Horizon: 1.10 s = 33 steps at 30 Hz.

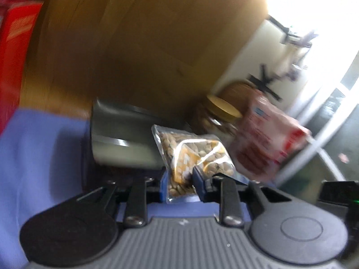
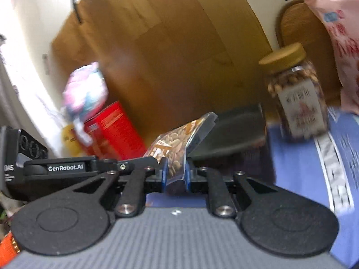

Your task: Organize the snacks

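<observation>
Grey ribbed gripper housing fills the bottom of both wrist views, black linkage arms fanning out above it. Up front, the left gripper (image 1: 179, 185) has its blue pads pinched narrow on a clear bag of nuts (image 1: 193, 154), and the bag fans up toward one o'clock, off the blue cloth (image 1: 40, 157). Same story on the other side: the right gripper (image 2: 176, 174) clamps that bag of nuts (image 2: 177, 143) by its lower edge, pads close together, the pouch leaning up toward one o'clock. Both hands on one bag, then!

Behind it at eleven o'clock in the left view sits a dark grey bin (image 1: 121, 134), lying tilted, its opening hard to read through the blur. At two o'clock stands a jar with a tan lid (image 1: 221, 116), and just beside it, at three o'clock, a pink-and-red snack bag (image 1: 267, 139). Far at nine o'clock, a red box (image 1: 13, 51) against the wooden backdrop. In the right view a pastel packet (image 2: 85, 92) perches on that box at ten o'clock.
</observation>
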Each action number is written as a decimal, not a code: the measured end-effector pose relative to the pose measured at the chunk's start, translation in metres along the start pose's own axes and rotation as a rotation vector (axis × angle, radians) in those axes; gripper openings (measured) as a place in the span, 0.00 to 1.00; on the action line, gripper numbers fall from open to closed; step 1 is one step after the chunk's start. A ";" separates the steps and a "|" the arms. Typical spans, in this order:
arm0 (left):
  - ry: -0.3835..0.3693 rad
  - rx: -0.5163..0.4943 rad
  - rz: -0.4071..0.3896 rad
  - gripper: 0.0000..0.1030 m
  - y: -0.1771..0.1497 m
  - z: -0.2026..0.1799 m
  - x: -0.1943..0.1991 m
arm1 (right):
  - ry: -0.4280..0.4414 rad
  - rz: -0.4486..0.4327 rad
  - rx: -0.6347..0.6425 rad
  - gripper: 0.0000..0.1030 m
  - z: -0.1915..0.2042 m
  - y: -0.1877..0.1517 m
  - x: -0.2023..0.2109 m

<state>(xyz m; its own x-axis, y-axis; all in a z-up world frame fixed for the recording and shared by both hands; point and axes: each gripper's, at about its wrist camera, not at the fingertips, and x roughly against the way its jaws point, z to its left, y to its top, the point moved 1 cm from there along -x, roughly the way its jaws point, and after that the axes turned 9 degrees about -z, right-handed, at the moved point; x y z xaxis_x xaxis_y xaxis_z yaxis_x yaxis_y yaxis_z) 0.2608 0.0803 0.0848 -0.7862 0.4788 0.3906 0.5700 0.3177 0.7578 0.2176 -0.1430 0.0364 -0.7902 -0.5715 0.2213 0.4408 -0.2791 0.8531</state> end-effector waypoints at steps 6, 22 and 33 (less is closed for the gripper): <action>0.146 -0.072 -0.007 0.33 0.001 0.008 -0.042 | -0.123 0.049 0.093 0.50 -0.003 0.012 -0.042; -0.039 0.094 -0.071 0.39 -0.083 0.023 0.087 | -0.026 0.097 0.027 0.45 -0.026 -0.047 0.039; -0.051 0.105 -0.025 0.39 -0.140 0.016 0.128 | 0.010 0.128 0.029 0.02 -0.011 -0.077 0.104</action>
<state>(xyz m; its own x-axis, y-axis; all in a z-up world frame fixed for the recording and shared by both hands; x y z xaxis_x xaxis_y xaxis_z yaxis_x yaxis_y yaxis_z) 0.0845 0.1106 0.0204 -0.7889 0.5095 0.3436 0.5744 0.4128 0.7069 0.1061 -0.1893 -0.0117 -0.7241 -0.6087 0.3243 0.5250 -0.1816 0.8315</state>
